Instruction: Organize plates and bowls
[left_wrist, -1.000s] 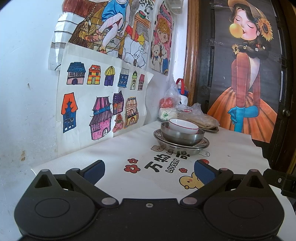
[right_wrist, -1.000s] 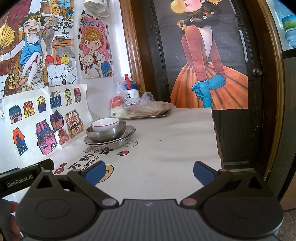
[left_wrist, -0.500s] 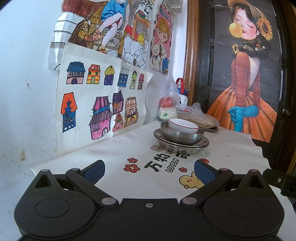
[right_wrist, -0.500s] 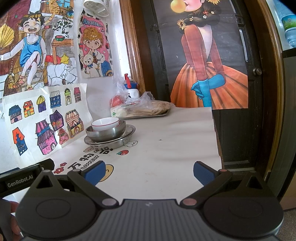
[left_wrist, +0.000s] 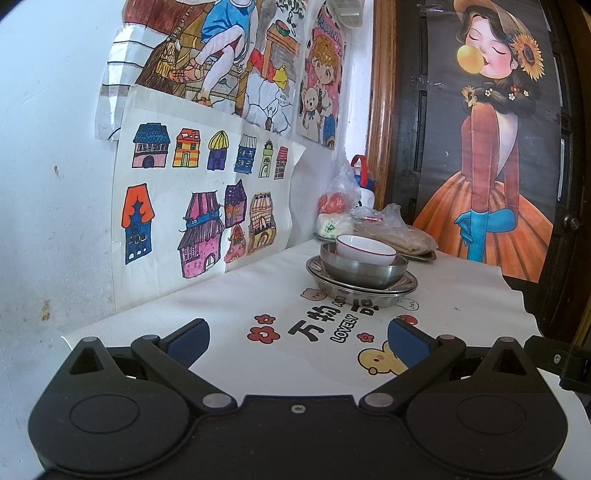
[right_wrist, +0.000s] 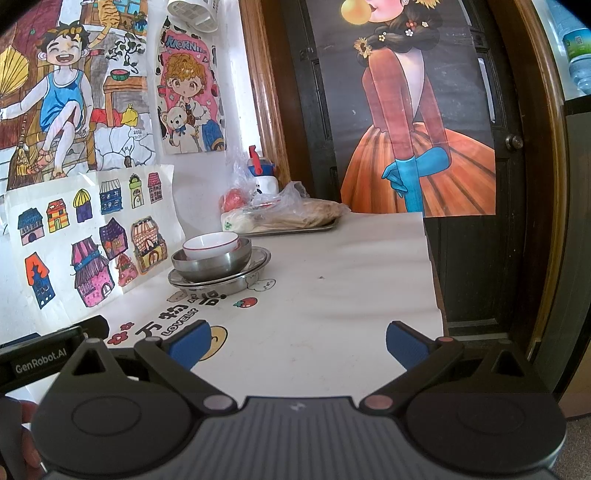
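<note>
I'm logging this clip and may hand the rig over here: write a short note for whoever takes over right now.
Left gripper: open, empty, low over the table, short of the stack.
Right gripper: open, empty, also short of the stack.
Things: white bowl sits in the steel bowl, which sits on the steel plates, near the wall drawings. Behind them, a tray of bagged food.
Done: the dishes are nested in one stack.
Left: likely nothing but checking the stack; no loose dishes show in either view.
</note>
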